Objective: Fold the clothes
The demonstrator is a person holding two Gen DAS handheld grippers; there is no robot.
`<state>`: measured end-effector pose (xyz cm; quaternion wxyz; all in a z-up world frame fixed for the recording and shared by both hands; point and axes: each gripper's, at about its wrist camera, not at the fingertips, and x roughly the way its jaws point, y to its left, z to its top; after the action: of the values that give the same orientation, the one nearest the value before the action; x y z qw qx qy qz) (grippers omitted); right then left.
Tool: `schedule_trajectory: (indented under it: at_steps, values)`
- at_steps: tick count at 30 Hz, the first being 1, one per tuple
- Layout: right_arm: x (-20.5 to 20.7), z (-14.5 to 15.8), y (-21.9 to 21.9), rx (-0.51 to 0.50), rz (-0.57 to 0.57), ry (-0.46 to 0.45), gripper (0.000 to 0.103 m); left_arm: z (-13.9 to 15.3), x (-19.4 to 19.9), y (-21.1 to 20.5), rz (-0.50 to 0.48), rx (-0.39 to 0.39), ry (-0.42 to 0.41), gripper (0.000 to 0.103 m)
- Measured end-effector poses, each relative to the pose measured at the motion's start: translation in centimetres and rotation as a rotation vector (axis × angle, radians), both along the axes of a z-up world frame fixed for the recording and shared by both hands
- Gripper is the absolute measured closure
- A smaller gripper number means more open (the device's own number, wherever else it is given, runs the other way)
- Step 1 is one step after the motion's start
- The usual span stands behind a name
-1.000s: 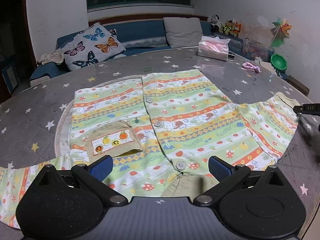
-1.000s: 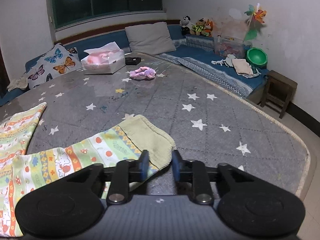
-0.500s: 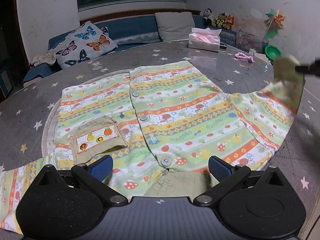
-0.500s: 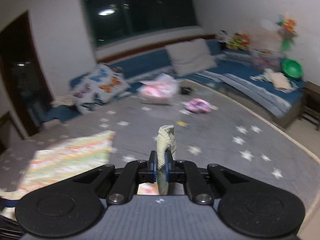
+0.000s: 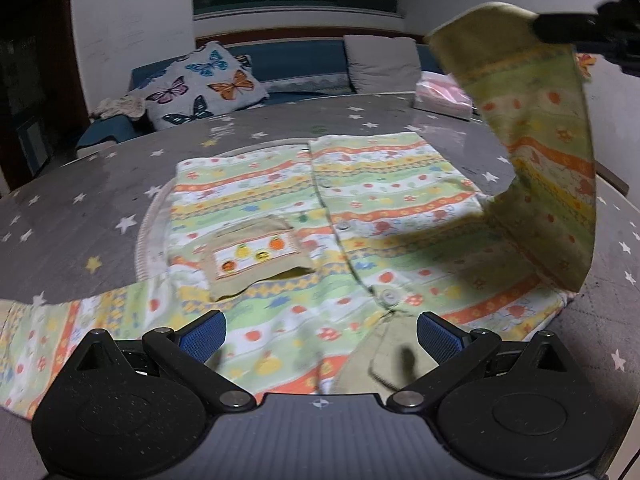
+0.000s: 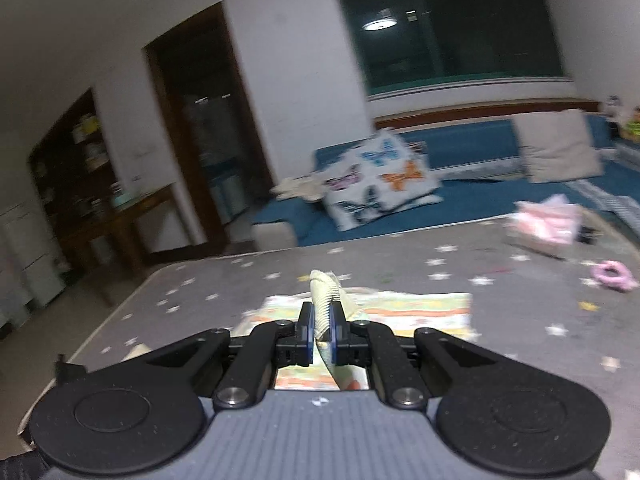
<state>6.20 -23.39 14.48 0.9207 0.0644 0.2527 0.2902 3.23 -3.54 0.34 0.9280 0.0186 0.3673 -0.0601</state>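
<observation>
A child's striped button-up shirt (image 5: 360,220) with a beige chest pocket (image 5: 256,258) lies flat on the grey star-patterned mat (image 5: 80,208). My left gripper (image 5: 320,330) is open and empty, low over the shirt's collar end. My right gripper (image 6: 322,334) is shut on the beige cuff (image 6: 324,300) of the right sleeve. In the left wrist view that sleeve (image 5: 544,152) hangs lifted high at the upper right, held by the right gripper (image 5: 568,28). The left sleeve (image 5: 52,332) lies flat at the lower left.
A butterfly cushion (image 5: 204,84) and a grey pillow (image 5: 384,64) rest on the blue sofa behind the mat. A pink tissue pack (image 6: 544,226) and a pink hair tie (image 6: 612,276) lie on the mat. A doorway and a wooden table (image 6: 132,212) stand to the left.
My right gripper closed on the sleeve cuff, lifted it high and swung it left over the shirt. My left gripper stayed open, shifting slightly near the collar.
</observation>
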Motion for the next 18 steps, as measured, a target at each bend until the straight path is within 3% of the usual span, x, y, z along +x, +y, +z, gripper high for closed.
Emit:
schedule_trajectory:
  at_steps: [5,13,18]
  values:
    - [0.4,-1.6,4.3,0.004,0.102,0.023,0.096,0.0,-0.6,1.5,0.048,-0.012,0.0,0.0]
    - [0.0,-4.5,6.3,-0.003,0.188,0.093,0.089,0.0,-1.3,3.8,0.103,-0.017,0.006,0.0]
    - [0.3,-6.0,3.6,-0.102,0.137,0.121,0.088,0.1,-2.0,5.0,0.12,-0.012,0.006,0.0]
